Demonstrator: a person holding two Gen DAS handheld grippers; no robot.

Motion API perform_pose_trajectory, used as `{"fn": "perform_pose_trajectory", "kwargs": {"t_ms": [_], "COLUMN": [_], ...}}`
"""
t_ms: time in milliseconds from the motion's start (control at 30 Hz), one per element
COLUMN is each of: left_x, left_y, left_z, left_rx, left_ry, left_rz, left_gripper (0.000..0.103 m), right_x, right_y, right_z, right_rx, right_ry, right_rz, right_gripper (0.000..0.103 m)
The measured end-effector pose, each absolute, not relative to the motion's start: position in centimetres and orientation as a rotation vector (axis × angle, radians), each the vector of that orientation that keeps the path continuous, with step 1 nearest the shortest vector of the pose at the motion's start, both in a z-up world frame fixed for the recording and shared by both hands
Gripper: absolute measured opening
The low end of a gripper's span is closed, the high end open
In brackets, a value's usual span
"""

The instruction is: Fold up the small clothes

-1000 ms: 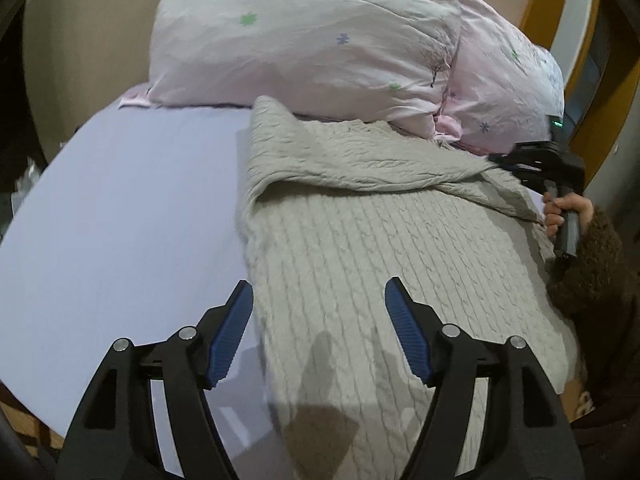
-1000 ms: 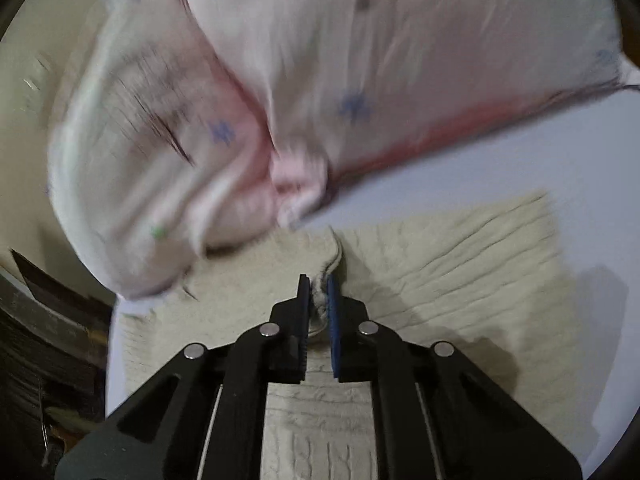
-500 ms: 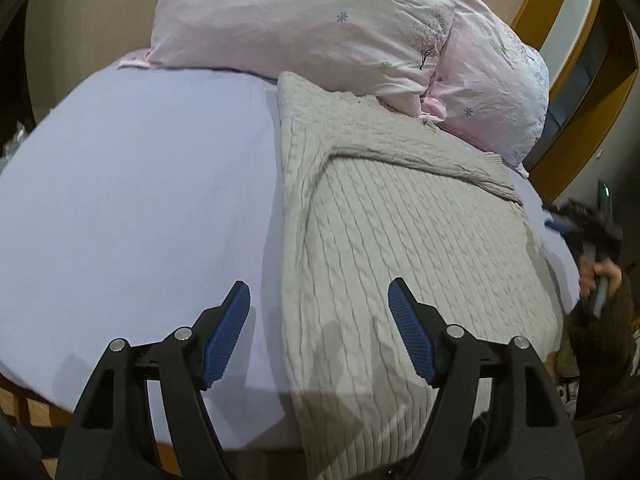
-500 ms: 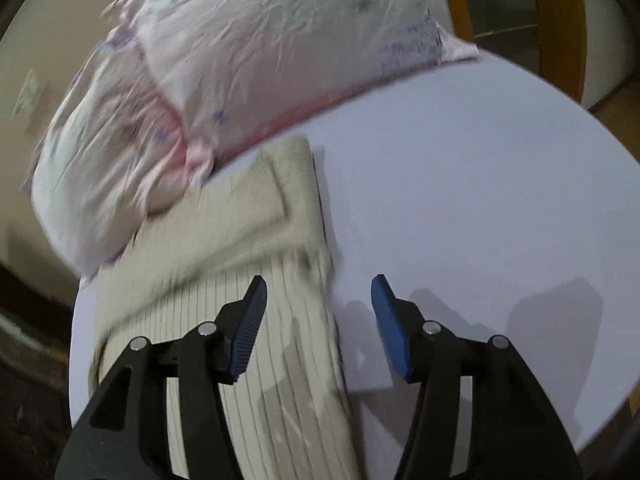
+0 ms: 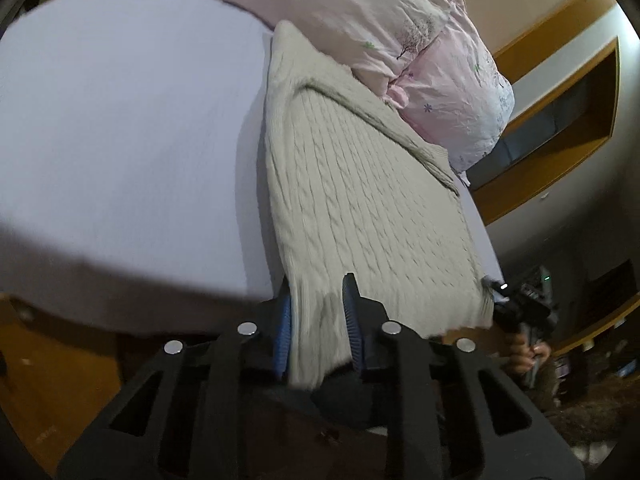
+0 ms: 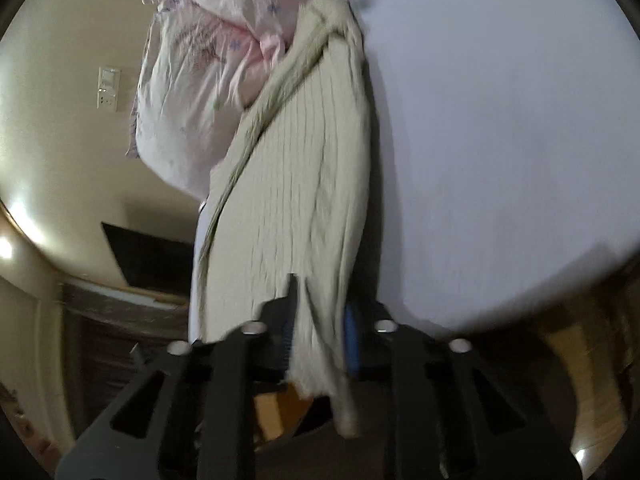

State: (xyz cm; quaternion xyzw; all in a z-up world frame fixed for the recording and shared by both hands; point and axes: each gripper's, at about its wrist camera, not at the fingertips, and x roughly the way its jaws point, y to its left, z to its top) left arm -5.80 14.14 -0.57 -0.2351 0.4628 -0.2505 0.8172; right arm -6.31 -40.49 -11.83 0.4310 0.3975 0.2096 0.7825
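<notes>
Sweater (image 5: 360, 200) beige cable-knit, sleeve folded across

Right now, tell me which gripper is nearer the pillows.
Too close to call. The left gripper and right gripper both clamp the sweater's near hem, opposite the pillows.

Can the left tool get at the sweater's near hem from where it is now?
Yes, it looks so: the left tool already has the sweater hem between its fingers at the bed edge, nothing blocking it.
</notes>
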Motion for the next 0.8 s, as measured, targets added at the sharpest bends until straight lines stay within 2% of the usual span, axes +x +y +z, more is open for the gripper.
{"fn": "perform_pose_trajectory", "kwargs": {"t_ms": [67,133,200,333,500,600,700,733,800], "left_x": [-6.4,-6.4,-6.0,-3.4,7.2,14.9,23.1,24.3,25.4], "left_y": [13.4,12.9,12.9,12.9,11.9,10.5,8.0,7.7,7.8], "left_z": [-1.2,-1.5,-0.9,4.3,9.7,9.3,5.4,4.3,2.8], "left_rx": [-0.492,-0.505,-0.546,-0.511,-0.414,-0.405,-0.346,-0.336,-0.336], "left_ry": [1.030,1.042,1.021,0.879,0.717,0.705,0.823,0.866,0.900], "left_rz": [-0.536,-0.549,-0.584,-0.642,-0.528,-0.431,-0.319,-0.303,-0.295], "left_gripper": [0.024,0.010,0.009,0.008,0.008,0.008,0.008,0.008,0.008], "right_x": [-7.1,-7.2,-6.8,-4.5,4.3,10.6,16.7,17.7,17.9], "right_y": [-39.9,-39.2,-39.1,-39.7,-41.9,-43.8,-45.4,-45.7,-46.1], "right_z": [-12.3,-12.1,-10.8,-5.2,1.6,0.8,-4.1,-5.8,-6.6], "right_rx": [0.932,0.914,0.933,0.914,0.943,1.029,1.124,1.171,1.229], "right_ry": [0.875,0.878,0.835,0.670,0.487,0.476,0.610,0.660,0.645], "right_rz": [0.489,0.522,0.578,0.642,0.608,0.514,0.311,0.281,0.309], "right_gripper": [0.008,0.007,0.006,0.006,0.006,0.006,0.006,0.006,0.006]}}
